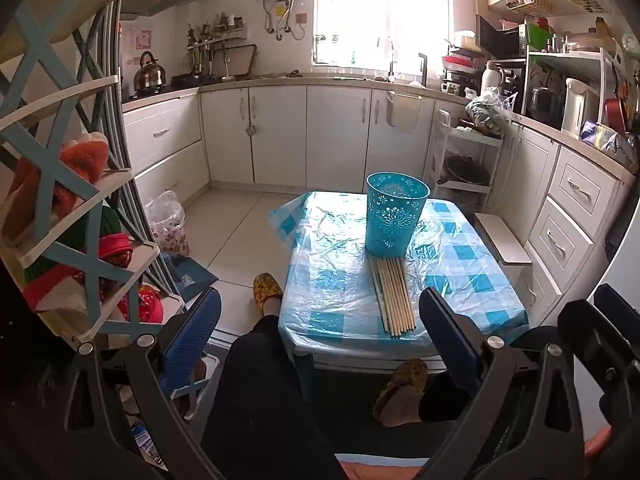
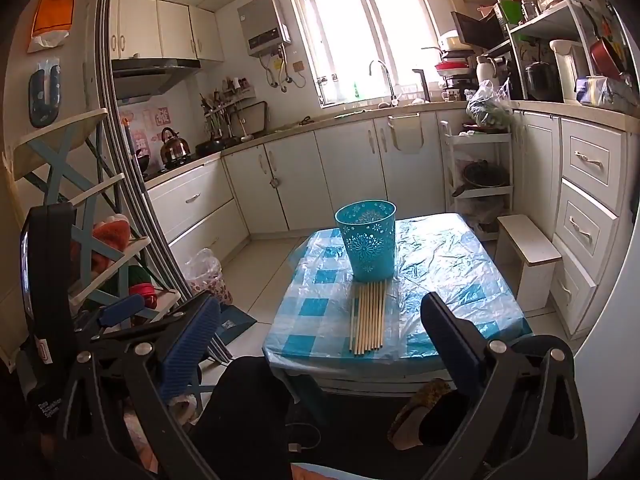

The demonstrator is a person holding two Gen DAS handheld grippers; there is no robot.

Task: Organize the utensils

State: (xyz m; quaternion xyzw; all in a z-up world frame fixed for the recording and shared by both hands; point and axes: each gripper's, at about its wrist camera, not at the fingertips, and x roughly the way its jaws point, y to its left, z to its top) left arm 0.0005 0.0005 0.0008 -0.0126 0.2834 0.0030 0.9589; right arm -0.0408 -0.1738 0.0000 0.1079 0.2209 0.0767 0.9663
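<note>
Both the left gripper (image 1: 320,336) and right gripper (image 2: 320,336) hang wide open and empty, short of chopsticks (image 2: 367,316) lined beside a teal holder (image 2: 367,242).

— Where do the chopsticks (image 2: 368,317) lie?
— In a row on the table (image 2: 460,280), just before the upright holder (image 2: 368,246), their far ends at its base.
— And the stool (image 2: 528,248)?
— Right of the table.

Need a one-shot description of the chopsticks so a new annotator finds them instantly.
Find the low table with the blue-and-white checked cover in the middle of the kitchen floor. A teal perforated bin stands on it. The chopsticks are the row of pale wooden sticks lying flat, side by side, between the bin's base and the near edge, the only loose items on the cover.
</note>
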